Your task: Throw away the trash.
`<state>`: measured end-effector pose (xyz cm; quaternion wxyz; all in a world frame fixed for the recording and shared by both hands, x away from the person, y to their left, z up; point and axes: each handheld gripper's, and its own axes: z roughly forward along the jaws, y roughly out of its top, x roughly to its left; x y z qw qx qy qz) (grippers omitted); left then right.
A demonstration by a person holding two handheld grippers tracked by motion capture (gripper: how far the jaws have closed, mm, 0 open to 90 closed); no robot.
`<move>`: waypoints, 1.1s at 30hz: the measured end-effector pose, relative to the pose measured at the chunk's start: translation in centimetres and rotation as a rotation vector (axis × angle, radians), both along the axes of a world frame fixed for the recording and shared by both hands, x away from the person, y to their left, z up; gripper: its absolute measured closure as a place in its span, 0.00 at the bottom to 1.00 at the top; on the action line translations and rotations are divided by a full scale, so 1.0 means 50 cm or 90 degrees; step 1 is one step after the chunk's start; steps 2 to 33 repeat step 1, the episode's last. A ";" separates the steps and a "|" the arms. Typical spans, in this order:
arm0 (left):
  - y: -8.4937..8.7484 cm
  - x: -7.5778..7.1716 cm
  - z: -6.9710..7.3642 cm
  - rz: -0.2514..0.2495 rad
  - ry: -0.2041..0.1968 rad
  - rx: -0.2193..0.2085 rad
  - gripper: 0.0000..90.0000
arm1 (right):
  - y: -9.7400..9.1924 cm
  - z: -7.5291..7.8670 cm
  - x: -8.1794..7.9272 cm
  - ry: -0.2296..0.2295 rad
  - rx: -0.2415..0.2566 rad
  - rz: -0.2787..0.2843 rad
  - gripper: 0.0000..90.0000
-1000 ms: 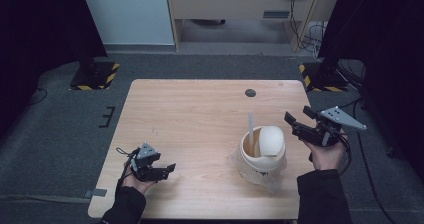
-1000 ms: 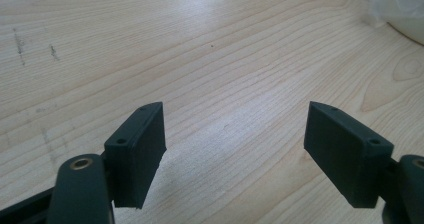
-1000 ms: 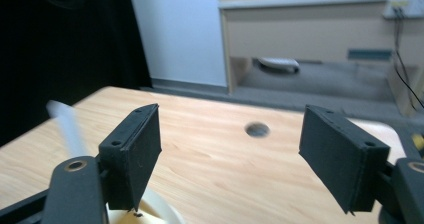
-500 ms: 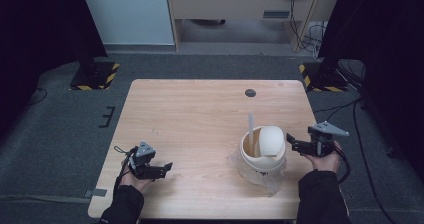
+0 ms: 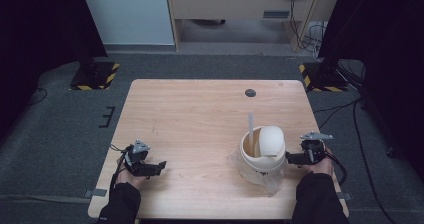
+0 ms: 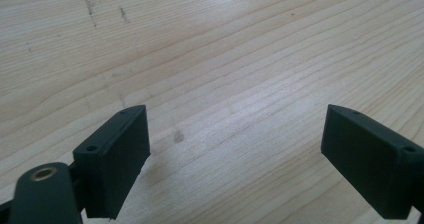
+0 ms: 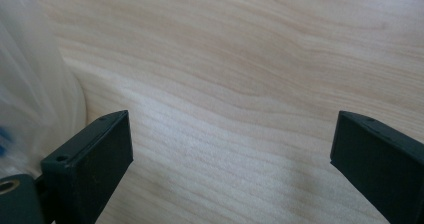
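Your left gripper (image 5: 159,166) rests low at the near-left part of the wooden table (image 5: 200,114), jaws spread wide with only bare wood grain between them — nothing held. They have just been opening. Your right gripper (image 5: 290,157) sits at the near-right edge, just beside the white bucket (image 5: 260,159), its jaws also released and just been opening — bare tabletop between them, nothing gripped. The bucket stands upright on a crumpled clear plastic sheet (image 5: 270,181), near-right of the table's middle, with a white stick (image 5: 251,126) rising from it and a rounded white object (image 5: 270,140) inside at the rim. A small dark disc (image 5: 250,92) lies near the far edge.
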<state>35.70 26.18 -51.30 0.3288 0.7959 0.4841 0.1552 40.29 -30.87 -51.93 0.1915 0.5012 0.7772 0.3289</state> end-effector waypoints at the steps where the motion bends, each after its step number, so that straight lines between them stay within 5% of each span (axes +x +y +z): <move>1: 0.002 0.001 -0.002 0.001 0.003 0.000 0.12 | -0.001 -0.004 0.002 0.005 -0.012 0.010 0.03; 33: 0.002 0.001 -0.002 0.001 0.003 0.000 0.12 | -0.001 -0.004 0.002 0.005 -0.012 0.010 0.03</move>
